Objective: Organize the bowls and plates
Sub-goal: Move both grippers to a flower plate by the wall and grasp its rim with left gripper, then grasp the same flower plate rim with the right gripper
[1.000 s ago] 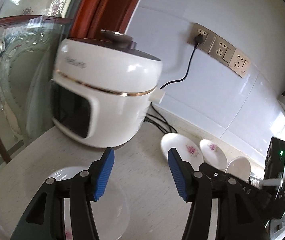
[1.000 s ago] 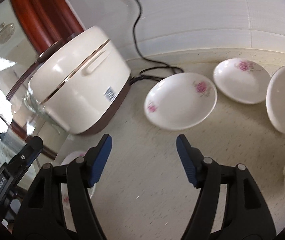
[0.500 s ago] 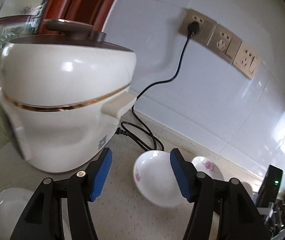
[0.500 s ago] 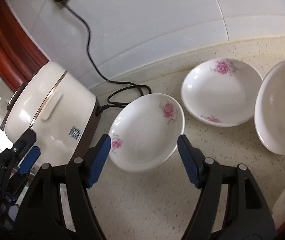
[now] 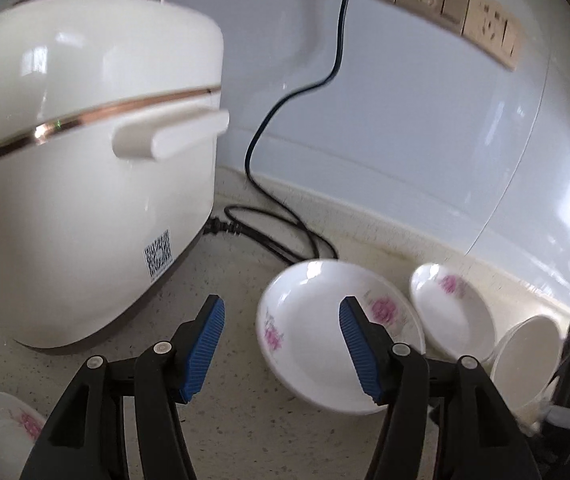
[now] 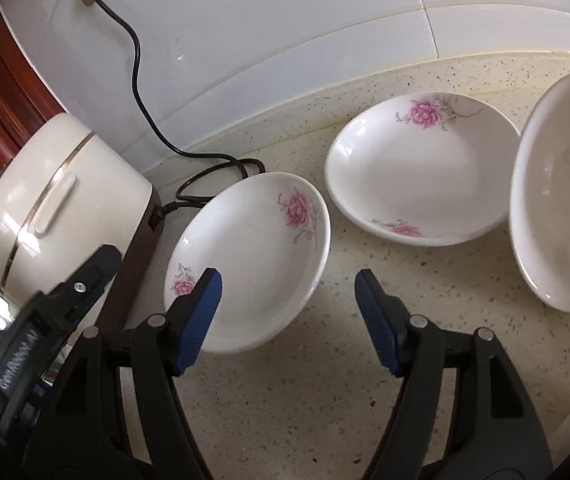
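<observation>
A white plate with pink flowers (image 6: 253, 256) lies on the speckled counter just right of the rice cooker. A second flowered plate (image 6: 421, 168) sits behind it to the right. Beside that a plain white bowl (image 6: 565, 216) leans on its side. My right gripper (image 6: 287, 276) is open just above the near plate's right rim and holds nothing. My left gripper (image 5: 281, 300) is open too, with its right finger in front of the same plate (image 5: 313, 332) and its pads apart from it. A third flowered plate (image 5: 1, 436) lies at the lower left.
The white rice cooker (image 5: 85, 160) stands close on the left, its black cord (image 5: 269, 140) running to the wall sockets (image 5: 445, 0) and coiling behind the near plate. A tiled wall closes the back. Bare counter (image 6: 325, 380) lies under the right gripper.
Both grippers have come down and forward towards the plates. The left view has swung from the cooker's front to its side, and the near flowered plate now looms large before both grippers.
</observation>
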`<state>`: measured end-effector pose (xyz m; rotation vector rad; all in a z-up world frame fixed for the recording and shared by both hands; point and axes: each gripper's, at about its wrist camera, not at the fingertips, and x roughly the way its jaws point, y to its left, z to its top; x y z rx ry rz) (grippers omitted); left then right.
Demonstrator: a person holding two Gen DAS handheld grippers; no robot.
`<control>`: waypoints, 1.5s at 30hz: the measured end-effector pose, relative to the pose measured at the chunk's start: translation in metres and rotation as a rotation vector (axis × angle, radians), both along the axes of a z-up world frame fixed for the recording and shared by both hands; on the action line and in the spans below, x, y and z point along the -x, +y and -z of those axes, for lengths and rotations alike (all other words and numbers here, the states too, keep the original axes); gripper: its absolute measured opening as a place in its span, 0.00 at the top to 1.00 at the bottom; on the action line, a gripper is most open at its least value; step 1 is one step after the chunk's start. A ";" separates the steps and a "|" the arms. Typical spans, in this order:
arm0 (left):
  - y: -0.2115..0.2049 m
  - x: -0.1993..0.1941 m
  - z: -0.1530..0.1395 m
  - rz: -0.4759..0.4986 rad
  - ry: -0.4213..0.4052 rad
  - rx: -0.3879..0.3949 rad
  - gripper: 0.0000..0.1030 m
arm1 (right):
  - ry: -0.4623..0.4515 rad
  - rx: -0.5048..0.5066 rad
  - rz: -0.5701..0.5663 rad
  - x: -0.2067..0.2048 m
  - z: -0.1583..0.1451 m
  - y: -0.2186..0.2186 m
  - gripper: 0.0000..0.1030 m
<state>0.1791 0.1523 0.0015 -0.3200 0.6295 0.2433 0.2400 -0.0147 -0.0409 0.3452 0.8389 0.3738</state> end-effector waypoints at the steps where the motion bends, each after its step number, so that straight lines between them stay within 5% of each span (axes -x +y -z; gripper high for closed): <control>1: 0.001 -0.002 0.004 -0.003 0.014 0.003 0.43 | -0.002 0.005 -0.002 -0.001 0.001 0.000 0.30; 18: 0.005 -0.027 0.041 0.013 0.147 0.014 0.55 | 0.020 -0.019 -0.043 -0.012 0.015 0.002 0.50; 22: 0.004 -0.033 0.049 0.030 0.185 0.022 0.71 | 0.016 -0.017 -0.049 -0.013 0.015 0.001 0.56; 28: 0.005 -0.038 0.054 0.069 0.180 0.068 0.79 | 0.021 -0.012 -0.059 -0.016 0.016 0.001 0.71; 45: -0.001 -0.018 0.031 0.042 0.149 0.060 0.83 | -0.015 0.012 -0.068 -0.007 0.004 0.003 0.75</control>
